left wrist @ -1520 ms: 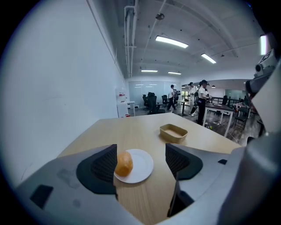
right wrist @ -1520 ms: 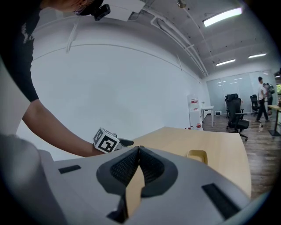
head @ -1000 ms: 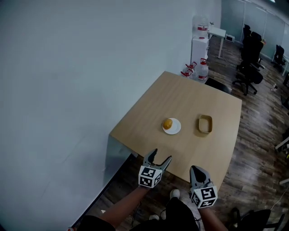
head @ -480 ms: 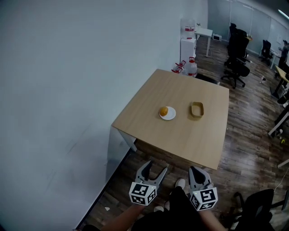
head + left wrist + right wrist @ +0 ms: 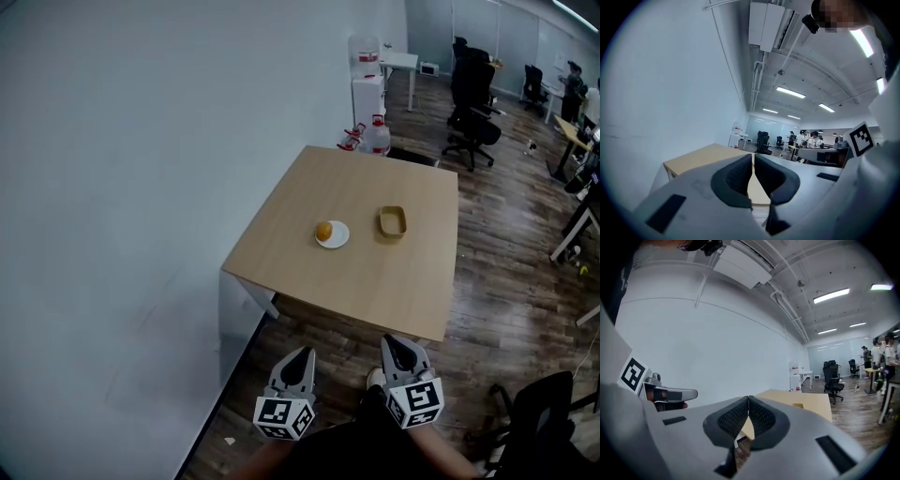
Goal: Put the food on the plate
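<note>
Down at the bottom of the head view, left gripper (image 5: 302, 354) is held low over the wooden floor (image 5: 511, 309), short of the tabletop's near edge. Its jaws are closing. In the left gripper view (image 5: 753, 161) the dark pads sit pressed together with only a hairline slit, nothing between them. Right gripper (image 5: 394, 343) is just beside it, same height, also off the tabletop. The right gripper view (image 5: 748, 404) shows its pads meeting at the tips, empty. I see both marker cubes, left (image 5: 281, 418) and right (image 5: 416, 403), pointing back toward the person. A white shoe (image 5: 375, 378) peeks out between the two grippers.

Farther out, the light wood tabletop (image 5: 394, 281) stands with its left side against a plain pale wall (image 5: 112, 187). Near its middle sits a small white plate (image 5: 339, 237). The food (image 5: 323, 231), a round orange-yellow piece, rests on the plate's left part, well apart from both grippers. Just right of the plate, not touching it, is a tan rectangular tray (image 5: 392, 232); I cannot tell if anything is in it.

Beyond the far corner of the tabletop, water jugs (image 5: 375, 141) stand on the floor beside a white dispenser (image 5: 367, 89). Black office chairs (image 5: 469, 108) sit further back in the room.
</note>
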Demonstrator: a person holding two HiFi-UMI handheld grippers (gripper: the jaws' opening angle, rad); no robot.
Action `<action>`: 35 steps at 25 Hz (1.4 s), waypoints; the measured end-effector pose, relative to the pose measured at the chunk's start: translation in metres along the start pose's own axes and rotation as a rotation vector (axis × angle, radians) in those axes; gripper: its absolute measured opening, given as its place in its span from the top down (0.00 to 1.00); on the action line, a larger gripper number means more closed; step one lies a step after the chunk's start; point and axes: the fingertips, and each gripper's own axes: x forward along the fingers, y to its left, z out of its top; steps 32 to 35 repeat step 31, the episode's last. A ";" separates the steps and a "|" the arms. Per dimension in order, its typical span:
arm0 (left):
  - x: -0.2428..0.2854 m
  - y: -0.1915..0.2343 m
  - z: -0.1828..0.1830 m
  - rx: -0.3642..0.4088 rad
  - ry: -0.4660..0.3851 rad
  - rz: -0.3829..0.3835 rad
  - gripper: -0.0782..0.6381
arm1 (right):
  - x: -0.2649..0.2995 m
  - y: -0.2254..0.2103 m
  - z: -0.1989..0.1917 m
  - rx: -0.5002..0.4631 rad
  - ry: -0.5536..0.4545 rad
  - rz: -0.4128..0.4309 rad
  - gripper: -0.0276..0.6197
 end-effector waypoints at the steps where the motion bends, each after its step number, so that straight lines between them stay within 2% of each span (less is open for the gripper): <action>1: 0.005 0.000 0.002 0.014 -0.003 0.000 0.85 | 0.001 -0.006 0.004 -0.001 -0.011 -0.009 0.86; 3: 0.015 -0.002 0.006 0.030 -0.012 -0.006 0.85 | 0.000 -0.018 0.012 -0.012 -0.031 -0.043 0.86; 7: 0.031 -0.005 0.011 0.007 -0.040 -0.014 0.85 | -0.007 -0.038 0.031 -0.061 -0.084 -0.146 0.86; 9: 0.033 -0.003 0.013 0.010 -0.051 -0.023 0.85 | -0.010 -0.042 0.035 -0.067 -0.102 -0.167 0.86; 13: 0.031 0.007 0.016 0.042 -0.069 -0.039 0.85 | -0.008 -0.042 0.029 -0.057 -0.086 -0.156 0.86; 21: 0.017 0.031 0.005 -0.003 -0.033 0.008 0.85 | 0.001 -0.023 0.004 -0.019 -0.027 -0.100 0.86; 26: 0.010 0.039 0.005 -0.010 -0.040 0.036 0.85 | 0.007 -0.011 0.002 -0.026 -0.031 -0.077 0.86; 35: 0.014 0.039 0.007 -0.005 -0.063 0.053 0.85 | 0.017 -0.015 0.003 -0.040 -0.045 -0.060 0.86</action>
